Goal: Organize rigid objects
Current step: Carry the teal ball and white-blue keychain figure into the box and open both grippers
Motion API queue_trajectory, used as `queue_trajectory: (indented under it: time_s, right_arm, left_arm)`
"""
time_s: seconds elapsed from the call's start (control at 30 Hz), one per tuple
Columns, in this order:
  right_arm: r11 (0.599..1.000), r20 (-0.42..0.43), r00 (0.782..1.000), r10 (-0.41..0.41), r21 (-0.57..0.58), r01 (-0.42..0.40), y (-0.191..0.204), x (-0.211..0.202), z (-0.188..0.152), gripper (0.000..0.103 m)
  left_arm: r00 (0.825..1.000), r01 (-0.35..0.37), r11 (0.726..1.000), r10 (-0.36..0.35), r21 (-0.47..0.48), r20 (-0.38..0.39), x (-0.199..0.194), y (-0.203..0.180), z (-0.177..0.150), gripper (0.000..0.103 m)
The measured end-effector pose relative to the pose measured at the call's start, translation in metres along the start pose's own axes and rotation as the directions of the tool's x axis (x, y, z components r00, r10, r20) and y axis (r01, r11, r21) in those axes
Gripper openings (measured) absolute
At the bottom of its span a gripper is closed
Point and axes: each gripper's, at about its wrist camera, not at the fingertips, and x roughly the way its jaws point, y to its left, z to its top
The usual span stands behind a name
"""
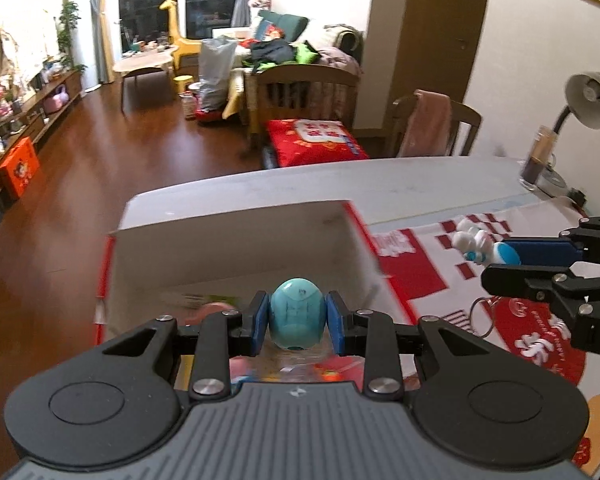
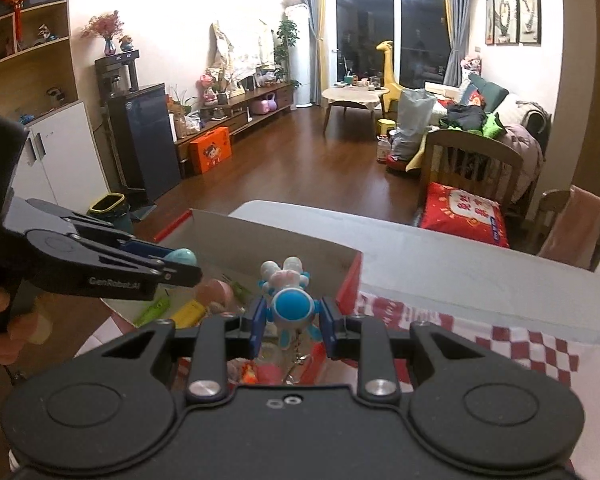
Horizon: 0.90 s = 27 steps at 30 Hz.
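My left gripper (image 1: 297, 322) is shut on a teal egg-shaped toy (image 1: 297, 314) and holds it over the open red-and-white cardboard box (image 1: 236, 248). The egg also shows in the right wrist view (image 2: 183, 257). My right gripper (image 2: 293, 320) is shut on a blue-and-white toy figure with a keyring (image 2: 290, 302), above the box's near right corner (image 2: 350, 284). In the left wrist view the right gripper (image 1: 512, 262) hangs to the right of the box with the figure (image 1: 482, 246) in it. Several toys (image 2: 188, 312) lie inside the box.
The box stands on a white table (image 1: 420, 176) with a red-and-white patterned cloth (image 1: 440, 276). A desk lamp (image 1: 588, 100) and a glass jar (image 1: 538, 158) stand at the table's far right. Chairs (image 1: 436, 124) and a red cushion (image 1: 314, 138) lie beyond.
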Motion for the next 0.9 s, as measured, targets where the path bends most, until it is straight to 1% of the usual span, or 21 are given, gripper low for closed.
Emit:
queue_trajectory:
  time_s: [0.23,0.37,0.43,0.57,0.63,0.77,0.9]
  right_arm:
    - [1.0,-0.031,0.999,-0.008,-0.012,0.007,0.018,0.037,0.007,0.028]
    - [1.0,-0.074,0.997,-0.019,-0.019,0.017,0.026,0.061,0.003,0.028]
    - [1.0,-0.104,0.994,-0.021,-0.02,0.019,0.029,0.073,-0.001,0.028]
    - [0.999,-0.171,0.985,-0.035,-0.039,0.028,0.034,0.098,-0.01,0.028]
    - [0.999,-0.195,0.98,-0.034,-0.044,0.026,0.036,0.107,-0.014,0.028]
    - [0.997,-0.23,0.972,-0.043,-0.071,0.028,0.044,0.12,-0.022,0.028]
    - [0.997,-0.26,0.965,-0.046,-0.077,0.026,0.045,0.127,-0.025,0.028]
  left_arm:
    - [0.998,-0.065,0.998,0.065,-0.021,-0.018,0.01,0.048,-0.003,0.03]
    - [0.994,-0.098,0.994,0.097,-0.038,-0.043,0.027,0.07,-0.006,0.03]
    - [0.993,-0.1,0.994,0.097,-0.049,-0.061,0.036,0.077,-0.007,0.03]
    - [0.989,-0.108,0.994,0.105,-0.021,-0.101,0.059,0.08,-0.011,0.03]
    - [0.987,-0.099,0.995,0.096,-0.02,-0.128,0.071,0.08,-0.014,0.03]
    - [0.981,-0.097,0.995,0.096,0.004,-0.171,0.09,0.077,-0.022,0.03]
    - [0.977,-0.098,0.995,0.103,0.034,-0.188,0.099,0.071,-0.026,0.03]
